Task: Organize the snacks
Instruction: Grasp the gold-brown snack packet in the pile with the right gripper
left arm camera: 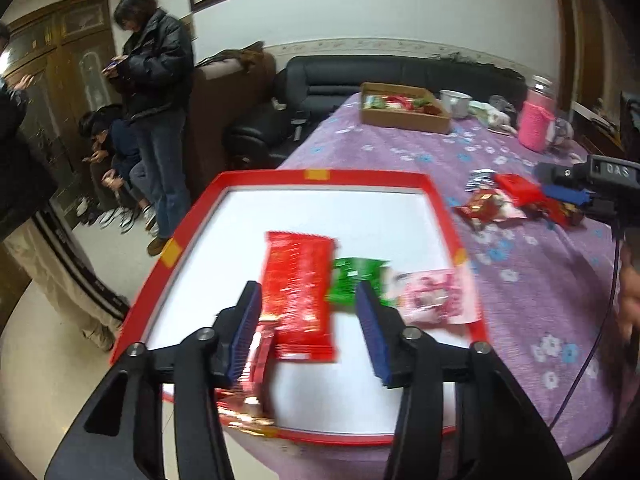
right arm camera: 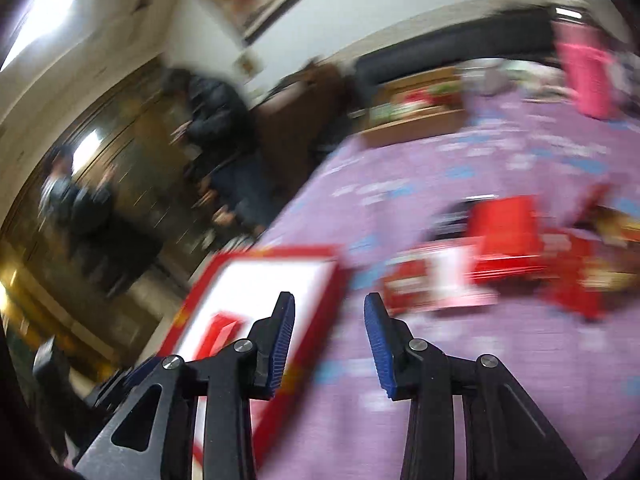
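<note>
A: Snacks are split between two places. On the red-rimmed tray (left arm camera: 434, 196), a long red packet (left arm camera: 300, 292) is seen between the spread fingers of the left gripper (left arm camera: 308, 300), untouched, its long axis running six to twelve o'clock.

B: And to the right?

A: A loose pile of packets (right arm camera: 500, 264) lies on the purple tabletop (right arm camera: 480, 380), at about one o'clock from the right gripper (right arm camera: 330, 312). Those fingers are parted too, with nothing held. The right hand is judged nearer the pile.

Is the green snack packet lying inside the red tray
Yes, the green snack packet lies on the white floor of the red tray, between a red packet and a pink one.
</note>
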Motion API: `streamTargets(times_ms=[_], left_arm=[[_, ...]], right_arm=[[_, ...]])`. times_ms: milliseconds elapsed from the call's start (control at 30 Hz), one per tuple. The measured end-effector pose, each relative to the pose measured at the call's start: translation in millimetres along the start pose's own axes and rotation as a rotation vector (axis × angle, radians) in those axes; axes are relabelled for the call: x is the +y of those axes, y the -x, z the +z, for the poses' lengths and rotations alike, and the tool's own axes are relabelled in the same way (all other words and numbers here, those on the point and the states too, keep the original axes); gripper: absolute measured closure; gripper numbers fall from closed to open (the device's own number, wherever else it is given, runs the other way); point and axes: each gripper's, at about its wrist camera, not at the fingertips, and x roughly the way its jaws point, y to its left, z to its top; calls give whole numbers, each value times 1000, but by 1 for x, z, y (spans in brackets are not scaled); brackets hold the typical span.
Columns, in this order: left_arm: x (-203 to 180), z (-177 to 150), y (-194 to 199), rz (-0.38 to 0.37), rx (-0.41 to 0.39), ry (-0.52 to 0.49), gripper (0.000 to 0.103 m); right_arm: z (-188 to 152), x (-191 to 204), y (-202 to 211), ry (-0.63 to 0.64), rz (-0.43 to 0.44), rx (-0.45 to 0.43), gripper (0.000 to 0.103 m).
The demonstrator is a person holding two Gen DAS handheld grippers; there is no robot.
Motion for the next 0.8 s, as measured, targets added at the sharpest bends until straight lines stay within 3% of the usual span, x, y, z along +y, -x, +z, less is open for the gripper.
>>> streamTargets(times_ms=[67, 167, 300, 467, 533, 633, 667, 800], left_arm=[[-13, 2, 2, -23, -9, -28, 47], [-34, 4, 4, -63, -6, -72, 47], [-55, 7, 4, -113, 13, -107, 47], [-68, 14, 6, -147, 31, -126, 47], [-70, 18, 7, -144, 33, -127, 45], [-72, 23, 6, -145, 40, -114, 32], [-74, 24, 4, -149, 47, -109, 32], [-88, 36, -3, -150, 62, -134, 32]], right_arm=[[7, -44, 24, -95, -56, -40, 64], [14, -103, 54, -280, -62, -76, 64], [23, -153, 73, -441, -92, -78, 59], [30, -187, 54, -597, -112, -21, 58], [32, -195, 45, -617, -107, -7, 58], [34, -201, 40, -627, -122, -40, 53], [34, -205, 38, -629, -118, -50, 48], [29, -219, 31, -649, -77, -54, 47]])
